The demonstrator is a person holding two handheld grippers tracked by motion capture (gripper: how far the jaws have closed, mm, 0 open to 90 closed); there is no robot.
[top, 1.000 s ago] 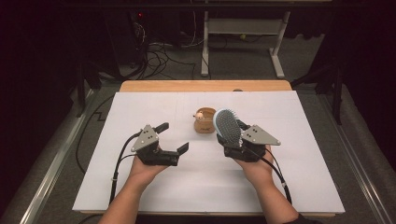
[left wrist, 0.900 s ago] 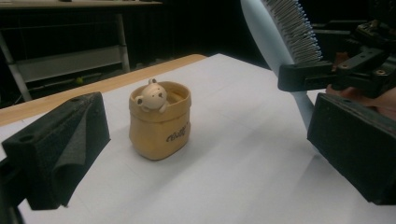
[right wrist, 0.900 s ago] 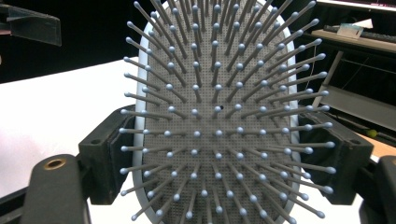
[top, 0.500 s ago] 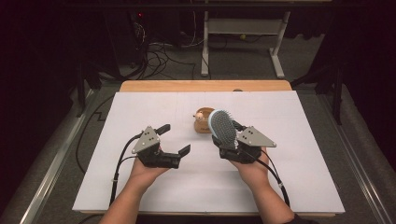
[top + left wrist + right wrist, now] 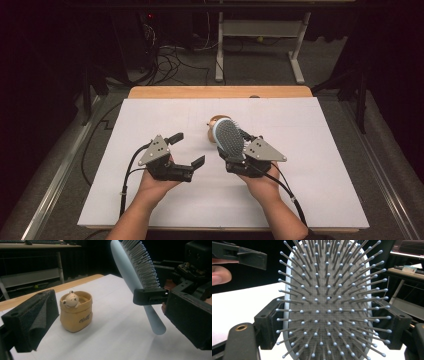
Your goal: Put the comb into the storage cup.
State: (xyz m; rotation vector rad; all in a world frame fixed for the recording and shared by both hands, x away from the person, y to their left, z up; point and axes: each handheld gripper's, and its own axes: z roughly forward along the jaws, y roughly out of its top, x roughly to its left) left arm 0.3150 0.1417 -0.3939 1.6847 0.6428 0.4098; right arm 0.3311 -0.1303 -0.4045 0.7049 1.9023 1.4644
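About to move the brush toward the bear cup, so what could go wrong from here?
The right gripper clamps the pale blue paddle hairbrush across its wide head, so it may pivot or slip. Its handle end hangs just above the white table, close to the small tan ceramic bear cup, and could tip it. The open left gripper is near enough to collide.

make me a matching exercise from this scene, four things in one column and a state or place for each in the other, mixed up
Things:
1. hairbrush
2. bear pot
3. left tool
4. white sheet

States or places:
A. open, holding nothing
B. stands on the table, beyond the brush
C. clamped by its sides, off the table
D. covers the wooden tabletop

Pairs: 1-C, 2-B, 3-A, 4-D

The right tool is what clamps the hairbrush.
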